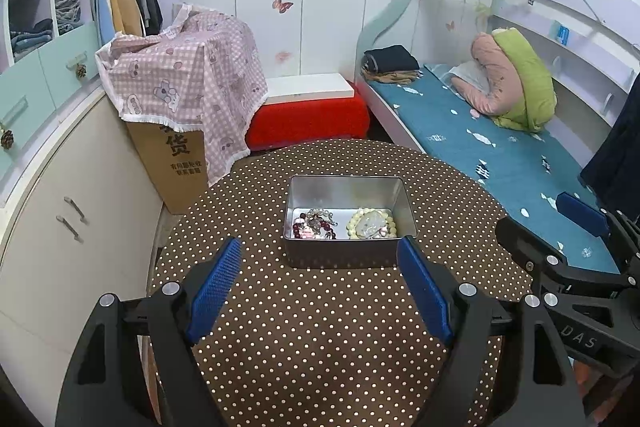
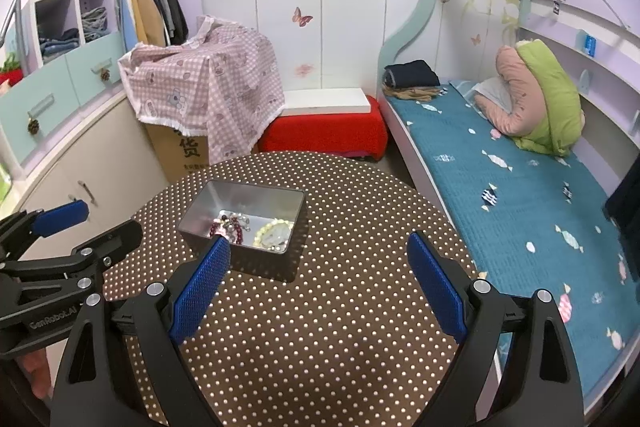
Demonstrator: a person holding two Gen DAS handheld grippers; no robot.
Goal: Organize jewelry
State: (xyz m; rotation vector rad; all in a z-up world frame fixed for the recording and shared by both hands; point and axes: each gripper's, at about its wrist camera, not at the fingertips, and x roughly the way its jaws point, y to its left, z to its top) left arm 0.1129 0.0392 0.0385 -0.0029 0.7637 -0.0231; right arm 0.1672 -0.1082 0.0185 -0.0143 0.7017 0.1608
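An open metal tin (image 1: 348,187) stands on the round polka-dot table (image 1: 320,327). Inside lie a dark red bead bracelet (image 1: 314,225) on the left and a pale yellow bead bracelet (image 1: 372,223) on the right. My left gripper (image 1: 320,267) is open and empty, just in front of the tin. The tin also shows in the right wrist view (image 2: 244,193) with both bracelets (image 2: 232,227). My right gripper (image 2: 320,267) is open and empty, to the right of the tin. Each gripper shows at the edge of the other's view.
A cardboard box under a pink checked cloth (image 1: 188,87) and a red stool with a white board (image 1: 308,111) stand behind the table. A bed with a teal sheet (image 1: 500,155) lies to the right. Cabinets (image 1: 72,219) stand on the left.
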